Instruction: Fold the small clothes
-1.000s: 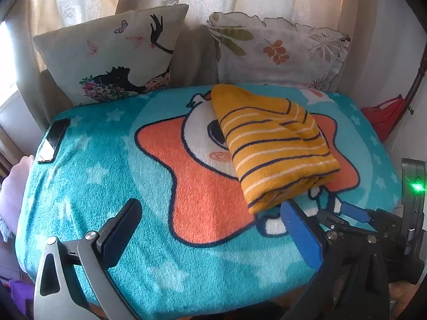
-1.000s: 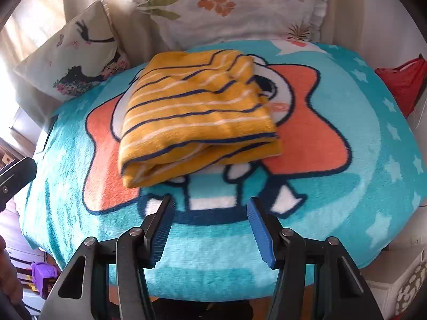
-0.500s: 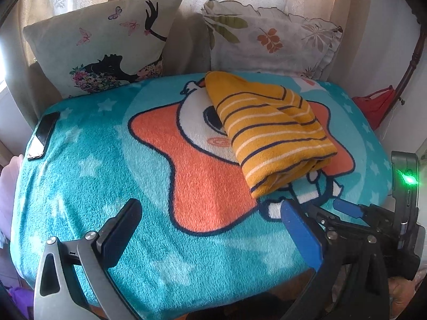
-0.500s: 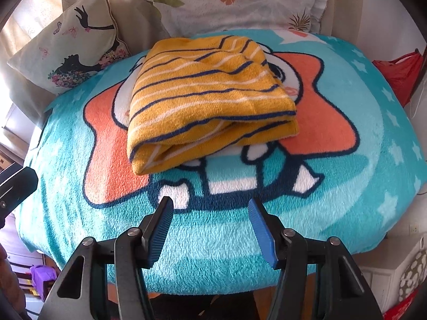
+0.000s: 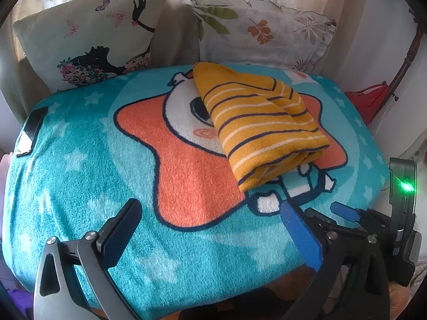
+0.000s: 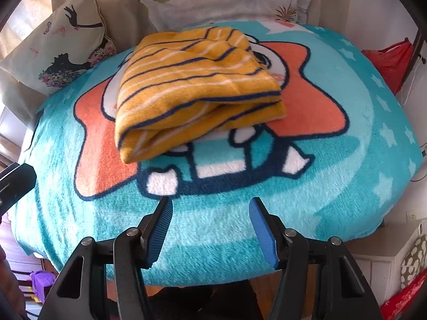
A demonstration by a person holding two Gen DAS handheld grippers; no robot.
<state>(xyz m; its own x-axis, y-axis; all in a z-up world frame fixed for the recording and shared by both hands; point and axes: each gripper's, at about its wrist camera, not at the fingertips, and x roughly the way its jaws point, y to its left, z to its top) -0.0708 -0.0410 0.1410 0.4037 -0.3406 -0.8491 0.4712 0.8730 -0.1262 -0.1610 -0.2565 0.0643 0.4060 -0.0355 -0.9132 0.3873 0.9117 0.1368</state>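
Left gripper [image 5: 210, 236] wide open, empty, right gripper [image 6: 210, 230] open, empty, near folded striped garment [image 6: 192, 90]

In front of me a teal blanket [image 5: 80, 176] with an orange star cartoon covers the surface. Behind it two pillows lean against the curtain: on my left a cream pillow [image 5: 88, 32] printed with a black silhouette and butterflies, on my right a leaf-print pillow [image 5: 267, 29] with a ruffled edge. A dark phone [image 5: 29, 133] lies at the blanket's left edge. Red fabric [image 6: 389, 61] hangs off to the right.
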